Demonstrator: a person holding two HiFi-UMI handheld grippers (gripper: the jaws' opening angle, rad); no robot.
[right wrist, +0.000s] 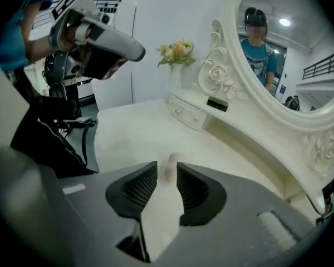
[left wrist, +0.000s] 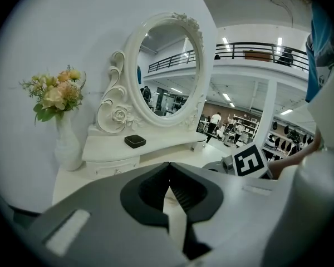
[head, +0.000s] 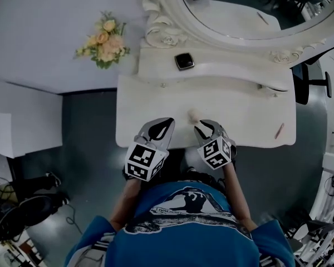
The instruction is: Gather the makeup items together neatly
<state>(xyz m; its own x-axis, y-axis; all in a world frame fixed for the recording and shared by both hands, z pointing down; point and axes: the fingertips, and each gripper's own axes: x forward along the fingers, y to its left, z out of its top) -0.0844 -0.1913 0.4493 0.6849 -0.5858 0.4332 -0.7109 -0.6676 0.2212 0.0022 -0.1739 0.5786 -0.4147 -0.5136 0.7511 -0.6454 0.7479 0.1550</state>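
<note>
Makeup sponge (head: 193,114), pale and egg-shaped, lies near the desk's (head: 150,102) front edge, at the tips of the right gripper (right wrist: 167,178). That gripper's jaws stand narrowly apart and do not visibly press on it. The left gripper (left wrist: 168,171) is closed and empty. The sponge looks light, soft and likely to roll, so a gentle grip across its middle should suit. A black compact (head: 184,60) sits on the back shelf, and a pencil (head: 279,130) lies near the right edge.

This is a staged bedroom corner inside a large open hall. An ornate white dressing table (head: 245,115) with an oval mirror (left wrist: 167,71) and a vase of flowers (left wrist: 55,96) stands against a white partition (left wrist: 72,32). Beyond it run a railed mezzanine (left wrist: 256,52), ceiling strip lights (left wrist: 227,40) and a bare grey floor (head: 89,127).
</note>
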